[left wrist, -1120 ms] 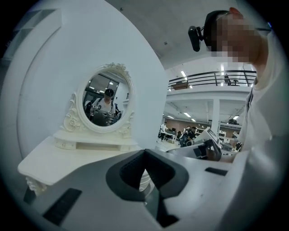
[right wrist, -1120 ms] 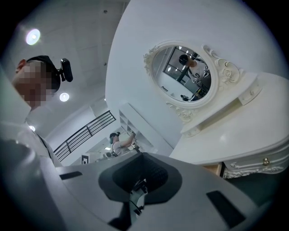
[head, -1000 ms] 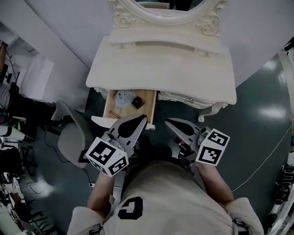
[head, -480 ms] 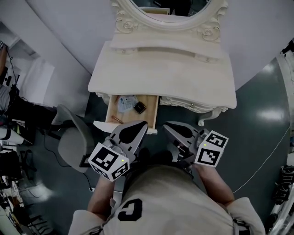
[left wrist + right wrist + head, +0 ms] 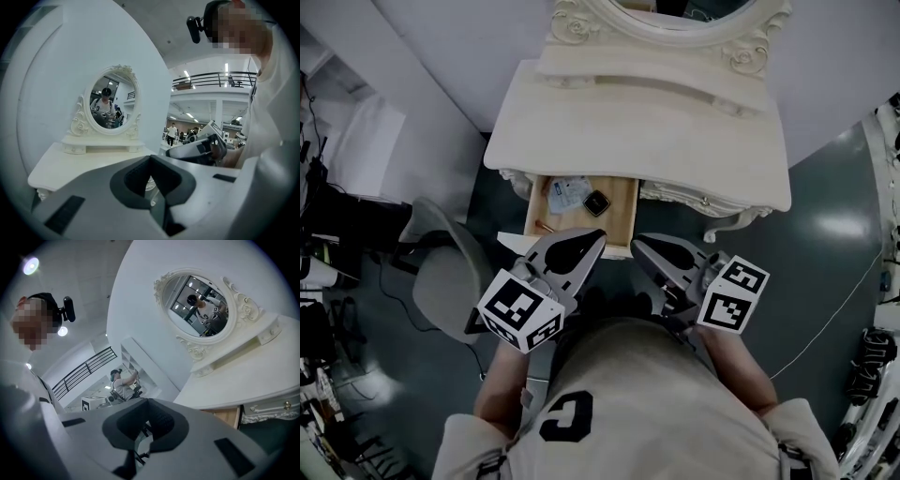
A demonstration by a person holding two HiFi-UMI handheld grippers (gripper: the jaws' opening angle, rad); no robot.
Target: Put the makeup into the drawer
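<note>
Your left gripper [image 5: 592, 237]: jaws together, nothing between them. Your right gripper [image 5: 643, 247]: the same, closed and empty. You hold both side by side, tips just short of the front edge of the open drawer [image 5: 623, 214]. Judged reason for empty jaws: the makeup [image 5: 581, 197] already lies inside, a packet, a dark compact and a slim stick. None shows on the dressing table top [image 5: 647, 131]. Likely remaining step: push the drawer shut, the closed tips serving as blunt pushers.
</note>
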